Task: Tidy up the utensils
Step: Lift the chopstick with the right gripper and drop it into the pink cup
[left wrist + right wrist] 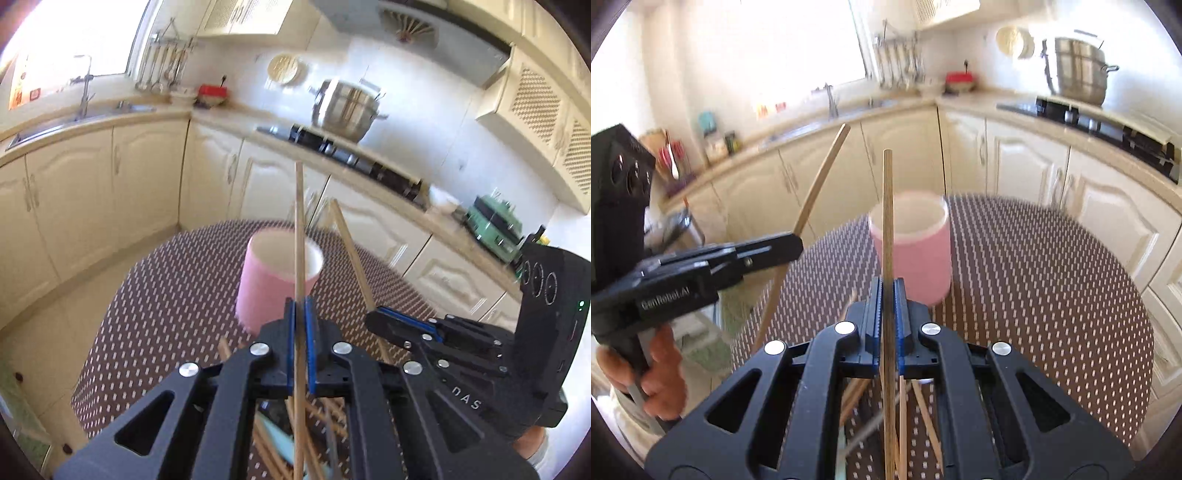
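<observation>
Chopstick [300,236]: pale wood, matt. Pink cup [275,291]: smooth, white inside (material unclear). Tablecloth [1034,280]: brown, white-dotted weave. Left gripper [301,321]: matt black plastic, blue pads, shiny metal screws.

Two held chopsticks [300,229] [887,221], one pink cup [277,284], two grippers [301,314] [886,295].

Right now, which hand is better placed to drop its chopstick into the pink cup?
Probably the right gripper: its chopstick lines up with the pink cup straight ahead. The left gripper looks about as aligned, so the margin is small.
</observation>
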